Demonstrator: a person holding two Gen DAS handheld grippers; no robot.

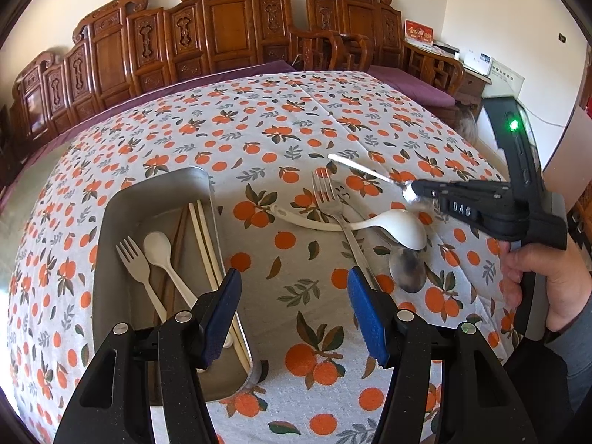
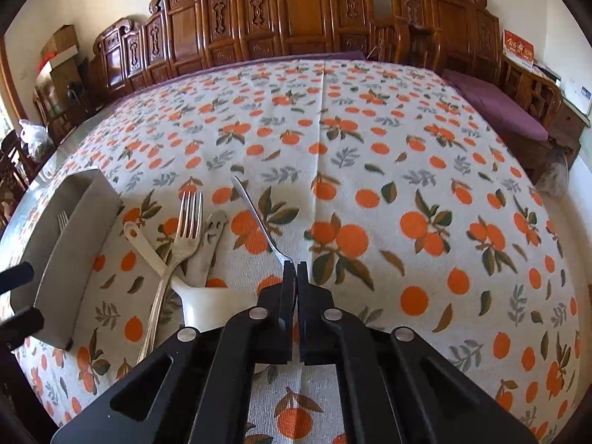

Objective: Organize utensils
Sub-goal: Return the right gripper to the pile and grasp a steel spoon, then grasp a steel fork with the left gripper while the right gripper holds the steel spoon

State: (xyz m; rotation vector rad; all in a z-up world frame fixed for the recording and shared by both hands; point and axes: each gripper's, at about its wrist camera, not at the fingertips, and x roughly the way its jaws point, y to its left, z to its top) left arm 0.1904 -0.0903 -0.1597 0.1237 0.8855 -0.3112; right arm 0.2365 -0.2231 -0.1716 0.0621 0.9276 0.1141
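The right hand-held gripper (image 2: 296,270) is clamped on a small shiny metal spoon (image 2: 259,218), handle pointing away, lifted over the bench (image 2: 370,148). The rectangular metal tray (image 1: 111,229) lies leftward, beneath the wide-open, empty left hand-held gripper (image 1: 292,318).

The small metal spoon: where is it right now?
The small metal spoon is clamped in the right gripper, held above the tablecloth, right of the metal fork and white ladle.
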